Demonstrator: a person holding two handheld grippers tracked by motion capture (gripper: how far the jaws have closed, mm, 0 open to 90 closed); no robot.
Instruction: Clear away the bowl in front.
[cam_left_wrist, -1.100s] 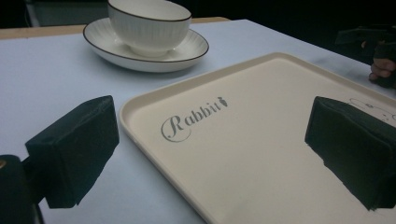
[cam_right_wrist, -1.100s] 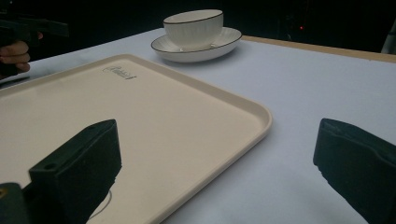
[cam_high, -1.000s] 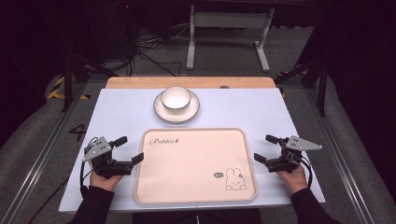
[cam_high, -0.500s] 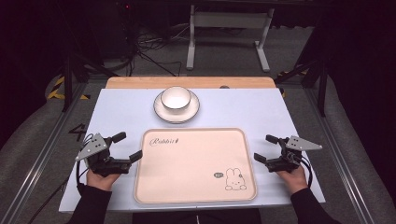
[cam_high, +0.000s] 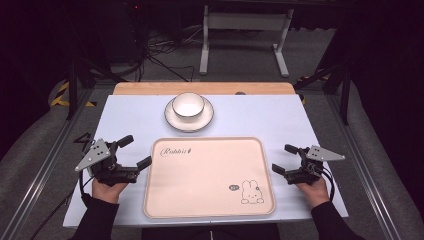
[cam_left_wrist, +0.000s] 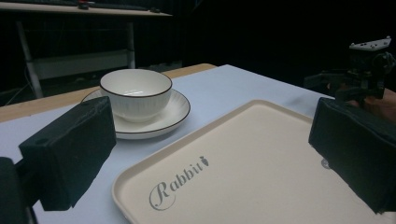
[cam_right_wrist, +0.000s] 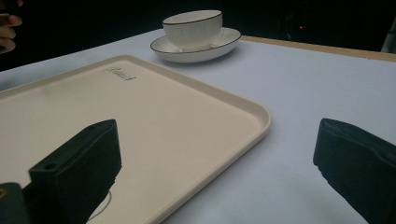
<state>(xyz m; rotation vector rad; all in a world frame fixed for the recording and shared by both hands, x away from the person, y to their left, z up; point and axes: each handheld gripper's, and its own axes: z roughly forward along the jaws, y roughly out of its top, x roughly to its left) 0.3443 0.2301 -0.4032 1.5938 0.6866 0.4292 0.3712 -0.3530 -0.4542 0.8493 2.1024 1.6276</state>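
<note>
Your left gripper (cam_high: 134, 152) and right gripper (cam_high: 286, 159) both have jaws spread wide, holding nothing; the flat cream plastic tray (cam_high: 210, 175) lies between them on the pale blue table (cam_high: 280, 115); dark room beyond.

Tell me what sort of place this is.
Probably a lab or studio set up for recording, not a home: a lone table in a dark room, cables across the floor, and only a tray plus a bowl on a saucer.

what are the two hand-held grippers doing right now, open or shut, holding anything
Left hand-held gripper: open, holding nothing, beside the tray.
Right hand-held gripper: open, holding nothing, at the tray's other side.
</note>
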